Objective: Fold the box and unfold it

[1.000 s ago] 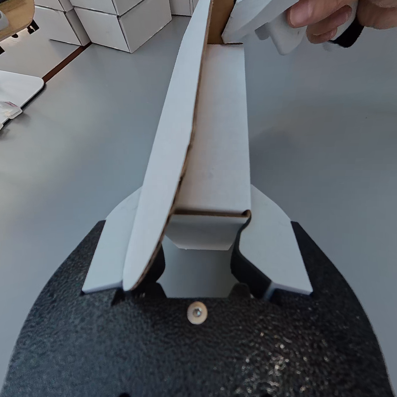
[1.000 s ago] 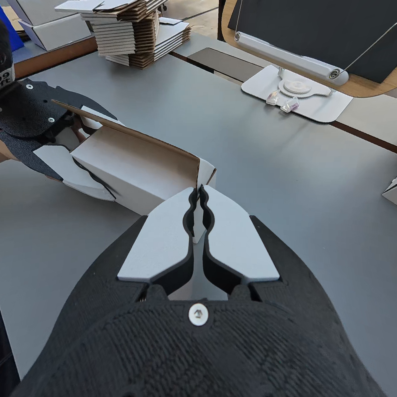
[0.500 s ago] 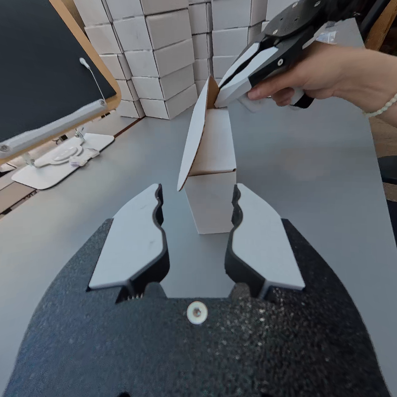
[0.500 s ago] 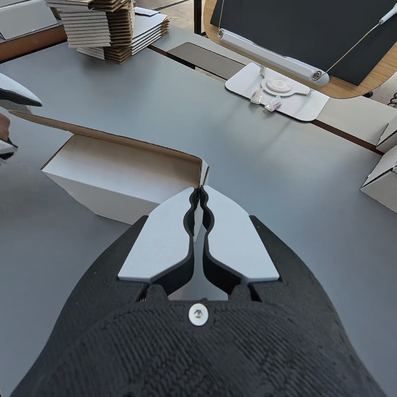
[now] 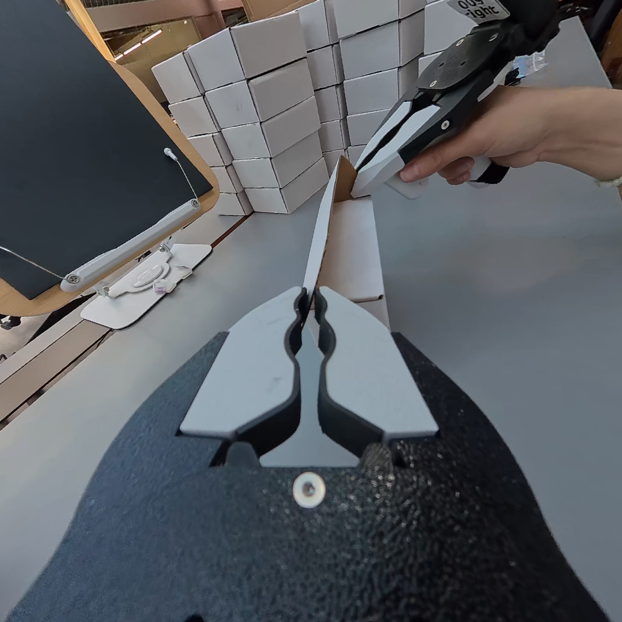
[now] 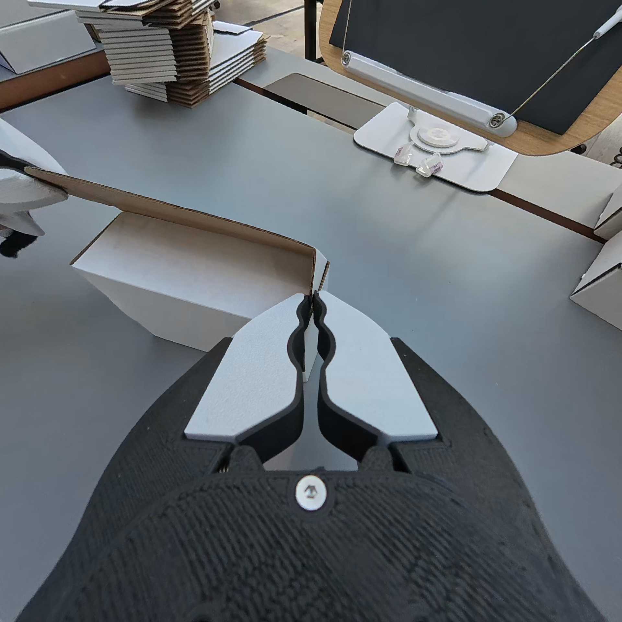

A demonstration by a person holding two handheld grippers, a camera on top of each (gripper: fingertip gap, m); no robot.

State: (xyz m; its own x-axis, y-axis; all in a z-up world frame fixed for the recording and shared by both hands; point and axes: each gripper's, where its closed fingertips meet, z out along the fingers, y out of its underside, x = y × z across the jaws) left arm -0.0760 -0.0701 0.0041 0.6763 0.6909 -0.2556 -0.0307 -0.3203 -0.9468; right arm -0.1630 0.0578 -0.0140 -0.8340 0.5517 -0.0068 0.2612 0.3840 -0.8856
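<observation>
A white cardboard box lies on the grey table, its long lid raised on edge. My left gripper is shut on the near end of the lid. The right gripper, held by a hand, pinches the lid's far end. In the right wrist view my right gripper is shut on the lid's corner flap by the box. The lid's brown inner side runs left to the left gripper's fingers at the frame edge.
Stacked white boxes stand at the table's far end. A black board on a white stand sits along the left side. A pile of flat cardboard blanks is at the back, and more boxes sit at the right.
My left gripper let go of the box end, drew back open, then closed on the lid's near end. My right gripper stayed shut on the lid's other end.
</observation>
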